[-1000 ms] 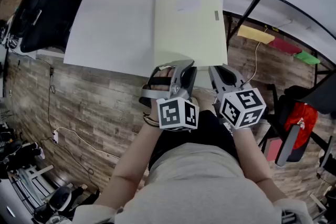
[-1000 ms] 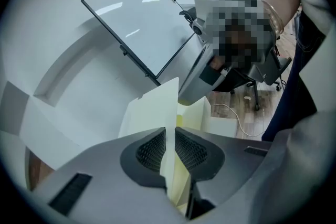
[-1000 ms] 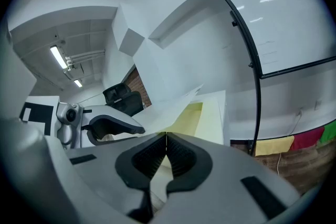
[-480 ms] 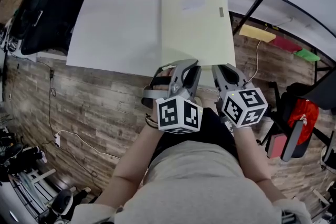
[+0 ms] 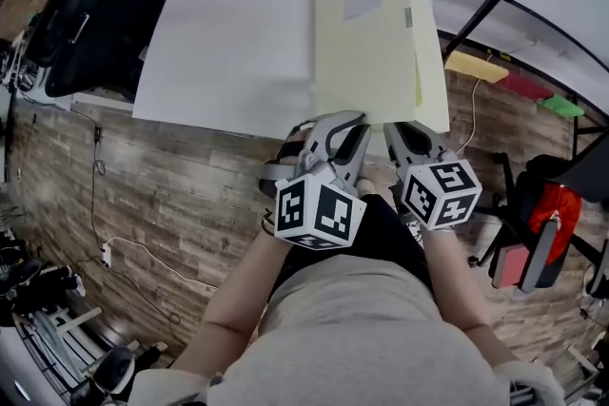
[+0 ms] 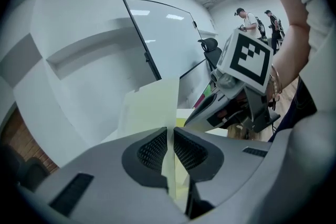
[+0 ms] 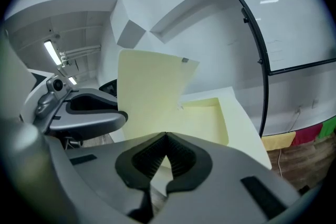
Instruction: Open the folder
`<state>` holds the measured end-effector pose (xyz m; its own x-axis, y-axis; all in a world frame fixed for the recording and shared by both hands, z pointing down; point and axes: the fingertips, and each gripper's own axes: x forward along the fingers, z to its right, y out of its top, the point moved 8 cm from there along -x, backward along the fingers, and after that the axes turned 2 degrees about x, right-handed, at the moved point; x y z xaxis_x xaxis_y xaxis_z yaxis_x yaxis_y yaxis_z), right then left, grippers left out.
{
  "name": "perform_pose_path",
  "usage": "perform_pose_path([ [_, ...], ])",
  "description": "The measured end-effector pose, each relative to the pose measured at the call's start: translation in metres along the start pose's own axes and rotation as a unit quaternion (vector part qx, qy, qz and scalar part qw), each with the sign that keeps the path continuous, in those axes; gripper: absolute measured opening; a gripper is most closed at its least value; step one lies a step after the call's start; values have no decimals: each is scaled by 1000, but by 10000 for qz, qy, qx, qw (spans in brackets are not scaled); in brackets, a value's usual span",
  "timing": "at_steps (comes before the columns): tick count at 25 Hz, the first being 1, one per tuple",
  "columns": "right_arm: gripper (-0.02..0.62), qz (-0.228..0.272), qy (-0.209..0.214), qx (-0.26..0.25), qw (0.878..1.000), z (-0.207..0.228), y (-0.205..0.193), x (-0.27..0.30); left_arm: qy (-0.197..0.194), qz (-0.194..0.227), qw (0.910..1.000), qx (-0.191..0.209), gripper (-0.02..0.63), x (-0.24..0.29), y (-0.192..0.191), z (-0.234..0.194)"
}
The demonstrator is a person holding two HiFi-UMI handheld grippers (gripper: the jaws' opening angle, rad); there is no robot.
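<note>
Nearest, low centre of the head view, the two tools sit side by side at the tabletop's near edge. The left tool [image 6: 169, 132] is clamped on the near edge of the folder's front cover [image 6: 149, 107]. Its jaws have just been closing, and in the left gripper view the thin yellow sheet runs edge-on between them w/ no slack. The right tool [image 7: 166, 136], just beside it, has its jaws together at the tips. Pale paper shows thru the wedge behind them, but I can't make out whether a sheet edge is nipped there (it may be pinning the back, or doing nothing). Just beyond, the folder [image 5: 366, 52] lies upper centre-right of the head view, on the right part of the white tabletop [image 5: 238, 33]. In the right gripper view the cover stands up off the back sheet [image 7: 207, 120], which lies flat. So the step in hand looks like the lift itself, approx. part-way: cover peeled up, not yet laid over. Next move, IMO: swing the cover up and over toward its hinged edge w/o loosening the pinch. The back needs holding down so the whole folder doesn't slide or rise with it.
</note>
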<state>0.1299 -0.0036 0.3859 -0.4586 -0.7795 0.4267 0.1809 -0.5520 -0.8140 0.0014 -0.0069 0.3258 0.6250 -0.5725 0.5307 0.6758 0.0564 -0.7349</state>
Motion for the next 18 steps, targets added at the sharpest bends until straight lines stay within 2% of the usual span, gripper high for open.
perform_pose_path([
  [12, 21, -389, 189, -180, 9989, -41, -14, 41, -17, 324, 9958, -857, 45, -30, -25, -31],
  [18, 21, -560, 248, -264, 9978, -57, -22, 64, 24, 479, 9924, -1133, 44, -38, -35, -39],
])
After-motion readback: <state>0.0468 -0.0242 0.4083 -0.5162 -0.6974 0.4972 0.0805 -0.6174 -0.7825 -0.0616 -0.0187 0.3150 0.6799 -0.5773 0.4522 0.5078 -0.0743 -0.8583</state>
